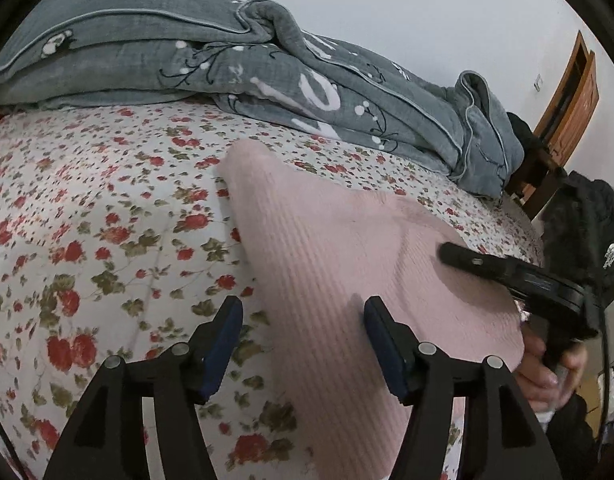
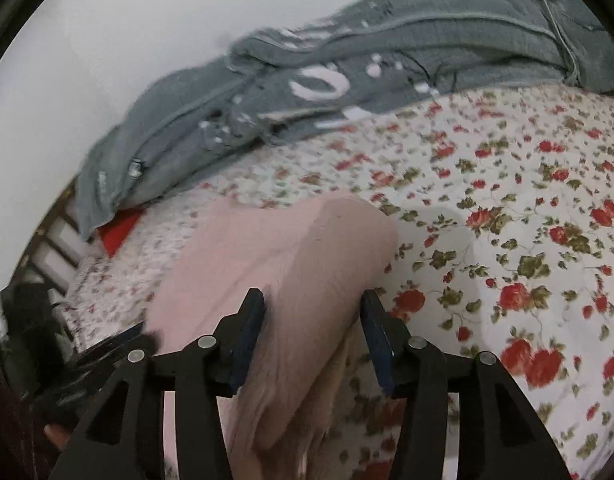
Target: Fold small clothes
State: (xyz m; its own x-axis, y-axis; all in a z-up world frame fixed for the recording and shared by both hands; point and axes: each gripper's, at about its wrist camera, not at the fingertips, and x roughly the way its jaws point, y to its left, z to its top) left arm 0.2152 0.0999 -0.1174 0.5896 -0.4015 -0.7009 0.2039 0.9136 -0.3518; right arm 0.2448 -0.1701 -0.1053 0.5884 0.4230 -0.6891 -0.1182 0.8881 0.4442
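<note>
Pink ribbed knit garment lies on the floral bedsheet, near the rumpled grey quilt along the wall. In the left wrist view the left gripper hovers with jaws spread wide over the garment's edge, holding nothing; only this view shows the right gripper from the side, resting on the cloth, and a black jacket beyond the bed. The right wrist view shows its own jaws parted, a raised fold of the garment between them, contact unclear.
</note>
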